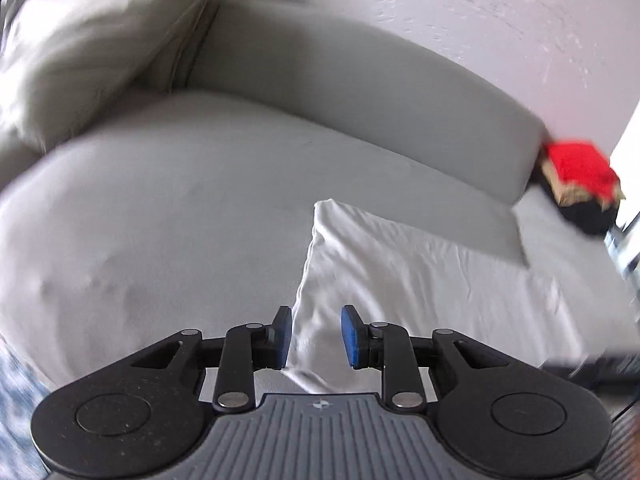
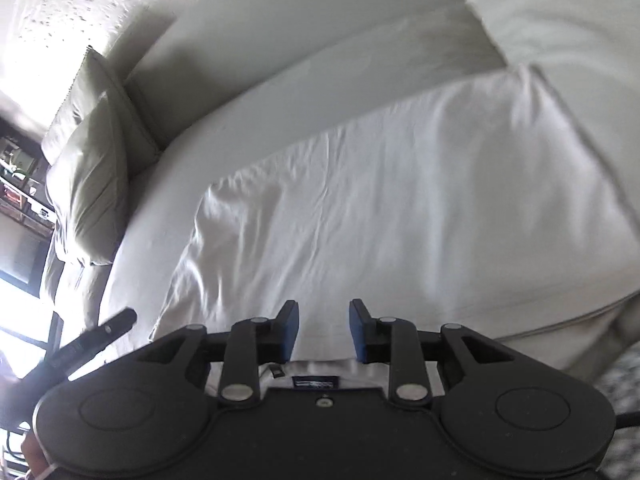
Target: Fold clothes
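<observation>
Both claws [image 1: 313, 336] [image 2: 323, 330] gape — white garment [image 2: 380, 220] spread just beyond.

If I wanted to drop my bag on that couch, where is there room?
The seat cushion is bare from the pillow at one end to the white garment's edge. The garment covers the other half, and a red and black pile crowds the far end.

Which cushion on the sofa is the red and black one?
The small cushion at the far right end of the sofa seat in the left wrist view. The loose pillow at the upper left is pale, like the sofa.
</observation>
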The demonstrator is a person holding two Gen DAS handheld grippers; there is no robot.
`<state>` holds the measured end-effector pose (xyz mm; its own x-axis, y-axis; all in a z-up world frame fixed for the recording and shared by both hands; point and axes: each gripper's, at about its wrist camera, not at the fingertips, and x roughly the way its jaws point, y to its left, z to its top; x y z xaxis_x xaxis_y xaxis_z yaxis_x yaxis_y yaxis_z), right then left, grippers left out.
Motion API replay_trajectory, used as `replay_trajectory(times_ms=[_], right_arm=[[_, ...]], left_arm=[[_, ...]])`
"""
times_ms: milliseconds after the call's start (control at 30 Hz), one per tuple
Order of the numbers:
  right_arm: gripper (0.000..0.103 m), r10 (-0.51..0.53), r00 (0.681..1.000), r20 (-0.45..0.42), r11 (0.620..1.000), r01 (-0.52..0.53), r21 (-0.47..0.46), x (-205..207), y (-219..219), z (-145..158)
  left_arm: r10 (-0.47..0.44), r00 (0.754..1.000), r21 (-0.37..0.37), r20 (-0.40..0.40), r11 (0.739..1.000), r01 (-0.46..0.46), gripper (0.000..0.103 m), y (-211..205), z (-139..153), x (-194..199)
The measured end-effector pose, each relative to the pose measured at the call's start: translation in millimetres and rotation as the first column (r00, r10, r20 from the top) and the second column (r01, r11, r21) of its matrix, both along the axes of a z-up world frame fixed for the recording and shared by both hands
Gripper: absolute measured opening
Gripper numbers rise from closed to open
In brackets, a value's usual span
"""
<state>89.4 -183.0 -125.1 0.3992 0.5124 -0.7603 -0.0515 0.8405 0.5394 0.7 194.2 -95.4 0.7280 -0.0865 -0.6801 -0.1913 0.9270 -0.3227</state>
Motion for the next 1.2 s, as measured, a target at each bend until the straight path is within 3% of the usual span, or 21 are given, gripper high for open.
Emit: replay_trajectory(times_ms=[67,133,233,300,367,467,600,733,867,967,1033,1200], right_arm=[[0.026,-0.009,0.999,-0.044,1.000,0.008,-0.013,5,7,-16],[0.026,-0.022,0.999,-0.035,1.000,0.021,-0.014,4,8,-17],[0.026,-0.015,0.999,-0.048,1.000,0.013,-0.026,5,9,-14],[0.026,-0.009,0.998,-0.055,1.000,0.008,-0.027,5,8,-14],[0.026,-0.009,0.998,-0.060,1.000,0.008,-0.019,4,5,-14],[0.026,-0.005,0.998,-0.062,1.000,0.004,-0.011,3,3,-14],[0.026,0.012,0.998,-0.065,1.000,-0.014,-0.028,4,6,-11],[0.027,0.022,0.998,-0.056,0.999,-0.024,-0.049,6,13,-1],[0.036,0.029,1.000,-0.010,0.999,-0.029,0.018,14,24,11],[0.041,0.030,0.999,-0.015,0.996,-0.029,0.082,22,34,8],[0.041,0.027,0.999,-0.047,0.992,-0.020,0.125,29,38,-1],[0.041,-0.003,0.990,-0.138,0.987,0.025,0.160,41,42,-27]], left_arm=[[-0.066,0.997,-0.023,-0.030,0.998,0.065,0.022,1,-3,17],[-0.142,0.988,0.003,-0.066,0.990,0.143,0.022,-8,-4,35],[-0.183,0.960,0.063,-0.213,0.978,0.200,0.023,-22,-16,62],[-0.137,0.935,0.110,-0.327,0.977,0.181,0.027,-22,-27,74],[-0.101,0.933,0.089,-0.346,0.986,0.140,0.022,-10,-27,70],[-0.063,0.937,0.130,-0.344,0.985,0.114,0.012,1,-21,50],[0.044,0.958,0.259,-0.285,0.965,0.033,0.012,15,-7,31],[0.079,0.984,0.193,-0.159,0.980,-0.047,0.018,34,7,31],[0.035,0.998,0.100,-0.056,0.995,-0.029,0.036,35,8,57],[0.011,0.999,0.027,-0.040,1.000,-0.010,0.037,40,-4,76],[0.008,0.999,-0.061,-0.040,0.998,-0.011,0.037,46,-16,91],[-0.007,0.997,-0.291,-0.079,0.956,-0.016,0.037,64,-55,130]])
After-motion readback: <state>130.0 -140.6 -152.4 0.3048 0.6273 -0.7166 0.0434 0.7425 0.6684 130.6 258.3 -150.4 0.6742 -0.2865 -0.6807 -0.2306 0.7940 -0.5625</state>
